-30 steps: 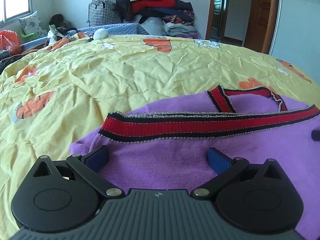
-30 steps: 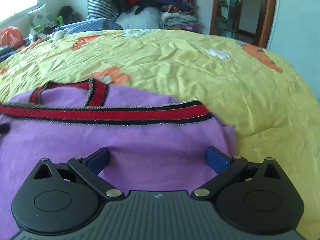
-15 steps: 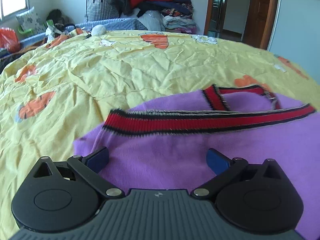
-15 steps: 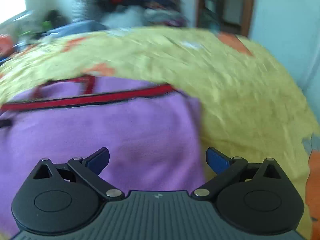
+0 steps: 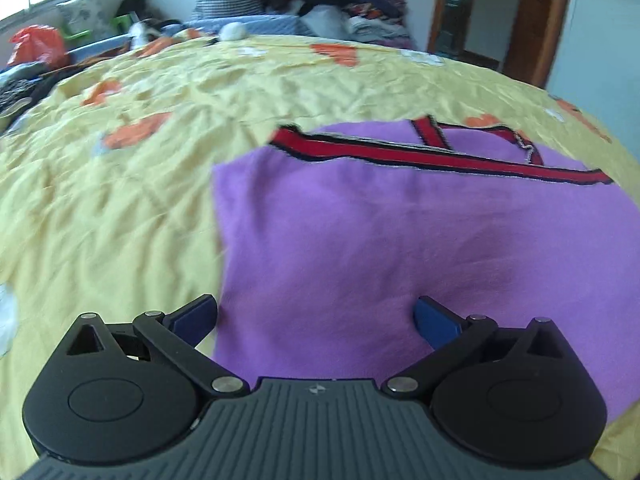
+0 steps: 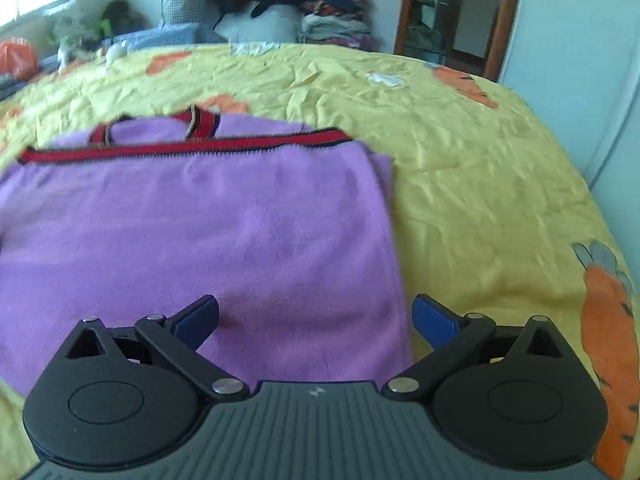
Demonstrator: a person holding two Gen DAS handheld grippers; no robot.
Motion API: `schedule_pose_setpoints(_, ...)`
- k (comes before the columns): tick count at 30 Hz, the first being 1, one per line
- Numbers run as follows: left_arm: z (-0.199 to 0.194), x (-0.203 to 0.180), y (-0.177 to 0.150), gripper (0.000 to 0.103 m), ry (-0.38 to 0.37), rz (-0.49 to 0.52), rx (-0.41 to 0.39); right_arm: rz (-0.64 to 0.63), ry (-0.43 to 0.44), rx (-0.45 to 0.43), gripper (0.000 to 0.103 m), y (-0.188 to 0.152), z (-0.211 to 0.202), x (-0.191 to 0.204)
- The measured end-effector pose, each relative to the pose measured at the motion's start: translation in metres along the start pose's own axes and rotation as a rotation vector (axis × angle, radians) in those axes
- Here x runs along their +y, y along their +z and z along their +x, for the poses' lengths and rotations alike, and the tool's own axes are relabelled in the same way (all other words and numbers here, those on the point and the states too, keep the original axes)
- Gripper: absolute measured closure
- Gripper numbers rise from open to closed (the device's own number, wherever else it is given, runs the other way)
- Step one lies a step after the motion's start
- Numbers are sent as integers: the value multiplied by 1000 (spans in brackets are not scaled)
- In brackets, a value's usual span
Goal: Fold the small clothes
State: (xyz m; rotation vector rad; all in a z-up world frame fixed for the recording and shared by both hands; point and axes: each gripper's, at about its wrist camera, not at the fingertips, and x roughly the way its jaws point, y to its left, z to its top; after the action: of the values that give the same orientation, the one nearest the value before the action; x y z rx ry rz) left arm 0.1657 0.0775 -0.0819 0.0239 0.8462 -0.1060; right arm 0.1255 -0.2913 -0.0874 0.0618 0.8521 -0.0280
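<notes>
Yellow bedding with orange carrot prints covers the bed I am working over, and a heap of folded clothes sits against the far wall beside a wooden doorway.

The purple sweater lies flat on the bed, already doubled so its red-and-black trim runs side to side along the far edge. Its long axis runs across my view, left to right, with the near fold closest to both tools.

From the right wrist camera, the sweater's right edge falls just inside my right claw, so that claw straddles the garment's right-hand border. From the left wrist camera, the sweater's left edge runs down toward the inner side of my left claw, whose left pad sits over bare bedding and right pad over purple knit. Each claw is nearest its own side edge.

Both claws are spread wide and hold nothing; whether the pads touch the fabric I cannot tell. I judge the next fold would call for closing on those side edges and carrying one across.
</notes>
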Motion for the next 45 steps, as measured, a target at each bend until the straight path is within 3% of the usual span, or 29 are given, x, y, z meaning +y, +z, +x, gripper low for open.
schedule_pose_setpoints(2, -21, 0, -6, 0, -66, -38, -14, 12, 53, -9, 0, -11, -14, 9)
schedule_pose_setpoints(4, -38, -15, -18, 0, -127, -6, -29, -12, 59, -12, 0, -22, -18, 23)
schedule_pose_setpoints(8, -39, -42, -42, 0, -146, 60, 12, -86, -4, 17, 0, -45, -14, 34)
schedule_pose_setpoints(10, -31, -46, -55, 0, -106, 83, 44, -36, 33, 7, 0, -49, -12, 15)
schedule_pose_setpoints(12, -32, -50, -62, 0, -76, 127, 23, -10, 29, 18, 0, -45, -14, 5)
schedule_pose_setpoints(17, -31, -53, -59, 0, -56, 102, 39, 55, 122, -3, 0, -20, -12, 21)
schedule_pose_setpoints(19, -32, -54, -60, 0, -47, 103, 37, 38, 93, -46, 0, -8, -4, 36)
schedule_pose_setpoints(21, -31, -54, -59, 0, -48, 97, 37, 21, 89, -5, 0, 1, 13, 46)
schedule_pose_setpoints(25, -32, -54, -59, 0, -49, 100, 34, -89, 25, -15, 0, -10, 18, 47)
schedule_pose_setpoints(29, -33, -54, -62, 0, -50, 101, 18, -22, 24, 16, 0, -23, 2, 20)
schedule_pose_setpoints(33, -33, -53, -63, 0, -58, 102, 12, 17, -12, 32, 0, -25, -11, 30)
schedule_pose_setpoints(36, -37, -45, -59, 0, -100, 87, 8, 36, 28, -70, 0, -24, -36, 54)
schedule_pose_setpoints(38, -44, -24, -52, 0, -130, 25, -36, 49, -20, -255, 0, -28, -66, 76)
schedule_pose_setpoints(41, -47, 23, -34, 0, -179, -81, -130, -32, 13, -496, 0, -53, -90, 111)
schedule_pose_setpoints(43, -33, 60, -16, 0, -298, -179, -108, -107, 115, -514, 0, -61, -90, 128)
schedule_pose_setpoints(45, -11, 95, 0, 0, -439, -294, -92, -133, 144, -472, 0, -65, -85, 145)
